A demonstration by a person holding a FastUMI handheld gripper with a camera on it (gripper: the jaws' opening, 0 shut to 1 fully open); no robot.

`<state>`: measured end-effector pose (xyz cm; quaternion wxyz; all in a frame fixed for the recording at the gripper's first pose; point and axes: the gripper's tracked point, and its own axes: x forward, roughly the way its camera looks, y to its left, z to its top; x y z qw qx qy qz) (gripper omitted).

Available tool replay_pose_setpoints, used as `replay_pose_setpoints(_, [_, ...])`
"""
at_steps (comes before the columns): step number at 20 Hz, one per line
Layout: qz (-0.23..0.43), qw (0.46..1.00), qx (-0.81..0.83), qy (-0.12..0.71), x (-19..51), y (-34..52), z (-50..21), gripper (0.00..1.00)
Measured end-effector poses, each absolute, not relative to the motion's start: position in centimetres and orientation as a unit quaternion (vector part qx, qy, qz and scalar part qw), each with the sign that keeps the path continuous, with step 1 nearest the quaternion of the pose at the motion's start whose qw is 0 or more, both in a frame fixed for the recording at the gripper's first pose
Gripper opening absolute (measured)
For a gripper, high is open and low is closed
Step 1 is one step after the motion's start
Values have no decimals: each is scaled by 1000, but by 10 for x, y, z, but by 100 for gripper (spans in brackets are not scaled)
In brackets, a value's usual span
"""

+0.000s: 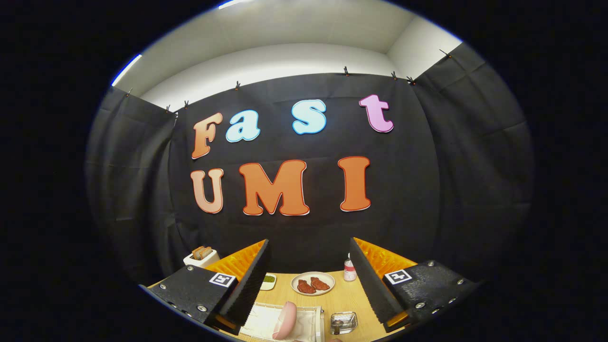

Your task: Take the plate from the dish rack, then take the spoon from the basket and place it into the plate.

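Observation:
My gripper (308,278) is held high above the wooden table (342,297) with its two fingers wide apart and nothing between them. Below and between the fingers, a pink plate (286,320) stands on edge in a white dish rack (311,323). To the right of the rack sits a small clear basket (344,321) with a dark-handled utensil in it, probably the spoon; it is too small to be sure.
Beyond the rack lies a pale plate with two pieces of red meat (312,283). A small dish of green food (268,281) sits left of it, a small bottle (349,270) to its right, and a white toaster with bread (202,257) at the far left.

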<state>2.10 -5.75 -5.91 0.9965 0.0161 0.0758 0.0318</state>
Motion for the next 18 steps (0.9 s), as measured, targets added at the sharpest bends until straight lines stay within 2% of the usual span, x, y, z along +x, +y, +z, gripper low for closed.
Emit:
replay_pose_setpoints(9, [65,982,4,177,14,-33,-118,98])
replay_pose_setpoints(18, [91,936,16,341,12,-18,-194,99])
